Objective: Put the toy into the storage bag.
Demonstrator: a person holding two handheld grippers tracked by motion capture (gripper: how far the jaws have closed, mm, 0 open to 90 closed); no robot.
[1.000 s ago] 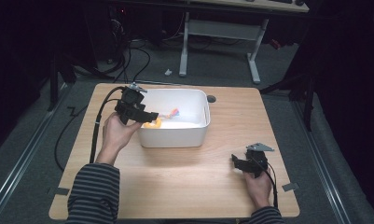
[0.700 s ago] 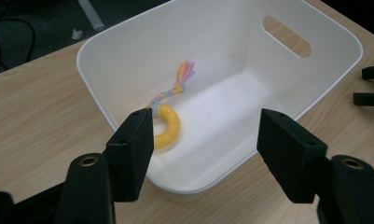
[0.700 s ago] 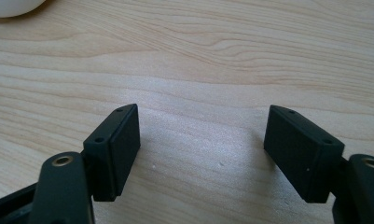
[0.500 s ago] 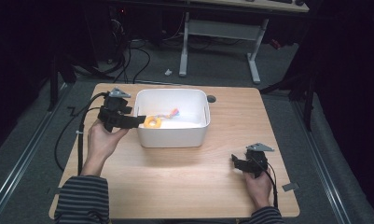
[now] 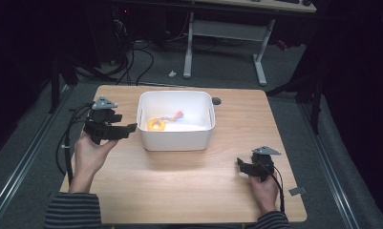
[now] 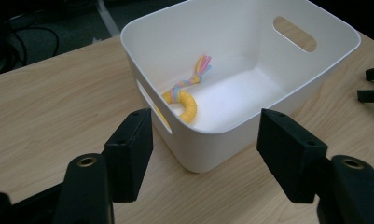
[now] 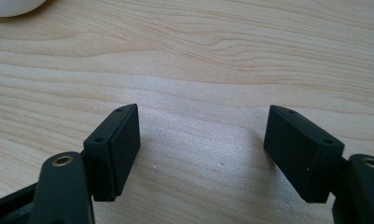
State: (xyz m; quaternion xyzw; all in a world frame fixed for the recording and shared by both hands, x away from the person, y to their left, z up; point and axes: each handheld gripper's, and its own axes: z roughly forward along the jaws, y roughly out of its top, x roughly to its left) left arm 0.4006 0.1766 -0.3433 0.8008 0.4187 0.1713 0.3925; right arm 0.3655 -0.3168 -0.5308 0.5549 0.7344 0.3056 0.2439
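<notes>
surface: we see a light wooden surface (image 5: 179, 176) with a dark floor, cables and another desk's legs beyond its far edge.
bin: we find a white plastic bin (image 5: 175, 138) standing upright near the middle of the surface, a little toward the far side; an oval handle hole (image 6: 294, 33) pierces its wall in the left gripper view.
toy: we see a yellow ring with a striped, multicoloured tail (image 5: 156, 124) lying on the bin's floor, toward the bin's left side; in the left gripper view the ring (image 6: 183, 103) rests against the near wall and the tail runs away from it.
left claw: we hold the left claw (image 5: 131, 128) just left of the bin, above the surface, its tips pointing right at the bin's left wall; in the left gripper view its jaws stand wide apart with nothing between them, and the bin's corner sits beyond the gap. we cannot tell whether the tips touch the bin.
right claw: we hold the right claw (image 5: 239, 164) near the right near corner of the surface, well apart from the bin, low over the wood; in the right gripper view its jaws (image 7: 201, 154) are spread wide and empty, with bare wood grain between them.
hands: our left hand (image 5: 91, 150) grips the left gripper from below, a striped sleeve (image 5: 72, 210) behind it; our right hand (image 5: 263, 191) holds the right gripper.
small items: we note a dark round spot (image 5: 216, 101) on the surface just right of the bin's far corner.
</notes>
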